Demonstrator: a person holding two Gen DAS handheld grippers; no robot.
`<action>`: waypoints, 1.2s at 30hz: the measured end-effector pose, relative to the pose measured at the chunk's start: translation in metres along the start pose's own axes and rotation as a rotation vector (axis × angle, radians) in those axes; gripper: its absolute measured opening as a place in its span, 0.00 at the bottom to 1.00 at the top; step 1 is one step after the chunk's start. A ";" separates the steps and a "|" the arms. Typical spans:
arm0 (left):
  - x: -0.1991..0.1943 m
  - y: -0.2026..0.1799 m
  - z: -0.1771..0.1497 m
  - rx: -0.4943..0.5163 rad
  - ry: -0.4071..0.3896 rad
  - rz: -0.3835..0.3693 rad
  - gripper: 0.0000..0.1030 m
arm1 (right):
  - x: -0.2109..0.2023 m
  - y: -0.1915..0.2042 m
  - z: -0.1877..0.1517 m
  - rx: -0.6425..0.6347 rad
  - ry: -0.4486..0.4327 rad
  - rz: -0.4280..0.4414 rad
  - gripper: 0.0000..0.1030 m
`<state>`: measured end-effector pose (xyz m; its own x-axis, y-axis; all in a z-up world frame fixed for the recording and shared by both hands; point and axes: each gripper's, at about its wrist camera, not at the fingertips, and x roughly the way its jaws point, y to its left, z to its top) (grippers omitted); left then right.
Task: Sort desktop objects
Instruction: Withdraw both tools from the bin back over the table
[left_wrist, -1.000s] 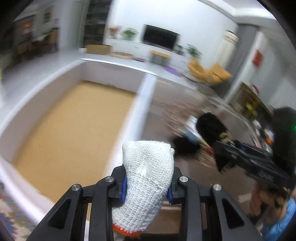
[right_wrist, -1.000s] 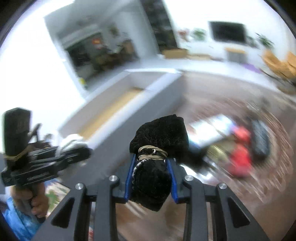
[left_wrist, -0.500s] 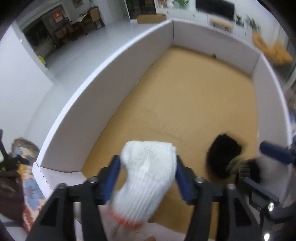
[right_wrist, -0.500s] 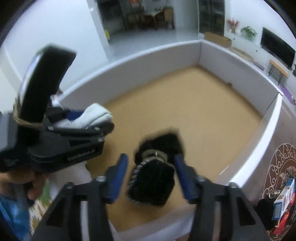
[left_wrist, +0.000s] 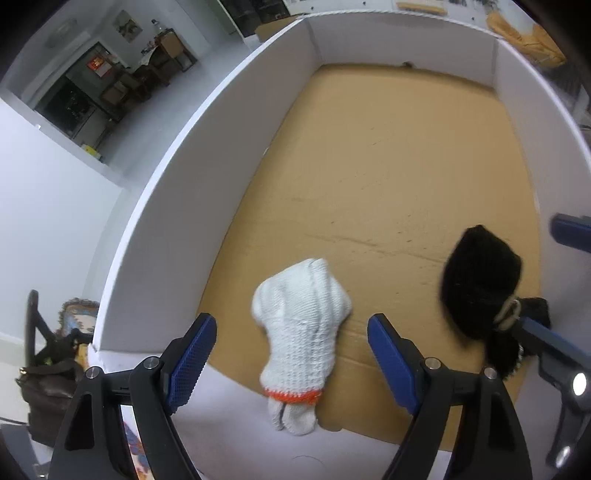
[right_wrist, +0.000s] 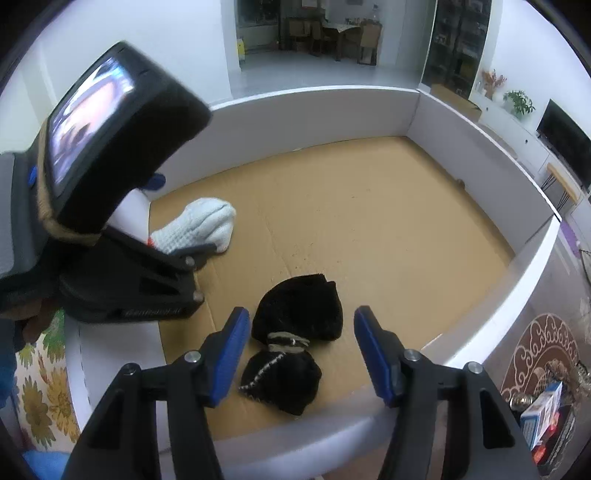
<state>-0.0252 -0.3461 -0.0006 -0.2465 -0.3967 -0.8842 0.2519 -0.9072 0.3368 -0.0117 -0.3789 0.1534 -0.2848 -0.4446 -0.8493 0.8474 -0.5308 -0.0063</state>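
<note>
A white knitted glove (left_wrist: 303, 332) with an orange cuff band lies at the near edge of the box floor, cuff end against the near wall. My left gripper (left_wrist: 291, 354) hovers over it, jaws opening, the blue pads (left_wrist: 192, 354) clear of the glove on both sides. A black cloth bundle (right_wrist: 295, 339) tied with a band rests on the cardboard floor. My right gripper (right_wrist: 301, 354) is open above it, pads apart from it. In the right wrist view the glove (right_wrist: 199, 225) shows beyond the left gripper's body (right_wrist: 122, 280). The left wrist view has the bundle (left_wrist: 480, 288) at its right.
Both items are in a large white-walled box (left_wrist: 184, 155) with a cardboard floor (right_wrist: 369, 221), mostly bare. A patterned brown table with small boxes (right_wrist: 543, 406) stands right of the box. A dark bag (left_wrist: 48, 387) sits on the floor at the left.
Both grippers swung from the table over into the box and tilted down. Each let go: the glove and the black bundle now lie on the box floor between open jaws.
</note>
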 end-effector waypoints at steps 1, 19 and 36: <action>-0.005 -0.004 -0.004 0.000 -0.007 -0.010 0.81 | -0.003 -0.002 -0.004 0.001 -0.009 0.002 0.58; -0.157 -0.053 -0.066 -0.187 -0.432 -0.292 0.82 | -0.151 -0.138 -0.195 0.469 -0.225 -0.289 1.00; -0.179 -0.334 -0.057 0.260 -0.412 -0.450 0.98 | -0.173 -0.245 -0.374 0.787 -0.049 -0.525 1.00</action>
<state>-0.0121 0.0356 0.0268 -0.6254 0.0548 -0.7784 -0.1804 -0.9807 0.0759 -0.0020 0.0978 0.1046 -0.5773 -0.0310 -0.8159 0.0649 -0.9979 -0.0080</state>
